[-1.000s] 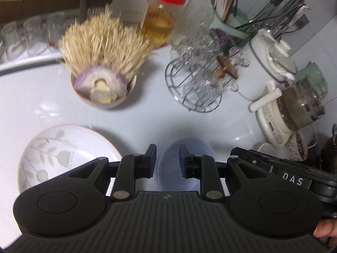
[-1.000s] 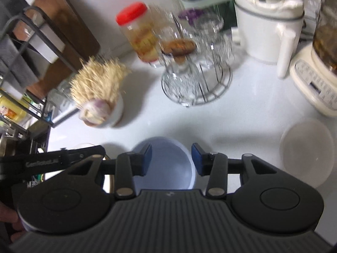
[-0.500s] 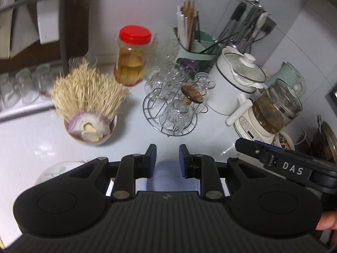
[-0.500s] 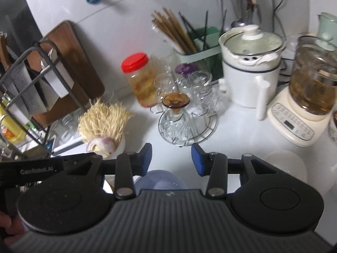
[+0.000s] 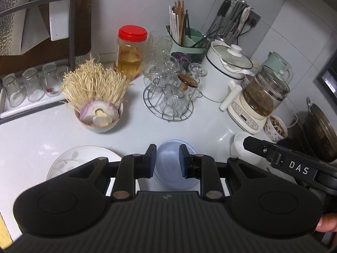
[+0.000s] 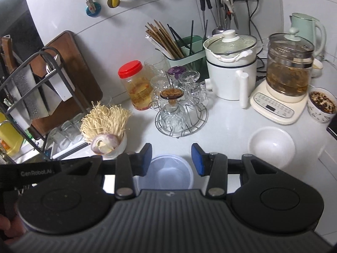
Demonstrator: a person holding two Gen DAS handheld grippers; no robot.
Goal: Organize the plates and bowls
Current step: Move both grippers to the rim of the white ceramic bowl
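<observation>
Both grippers pulled up and back from blue bowl (image 6: pixel 166 172); left gripper (image 5: pixel 167 160) and right gripper (image 6: pixel 171 158) part-open, empty. Approach rim squarely near the counter's (image 6: pixel 227 124) front edge.

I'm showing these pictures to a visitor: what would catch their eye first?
Probably the bushy enoki mushrooms standing in a bowl at the counter's left, and the red-lidded jar behind them. Then the blue bowl on the counter beneath both tongs, and the white bowl to its right.
</observation>
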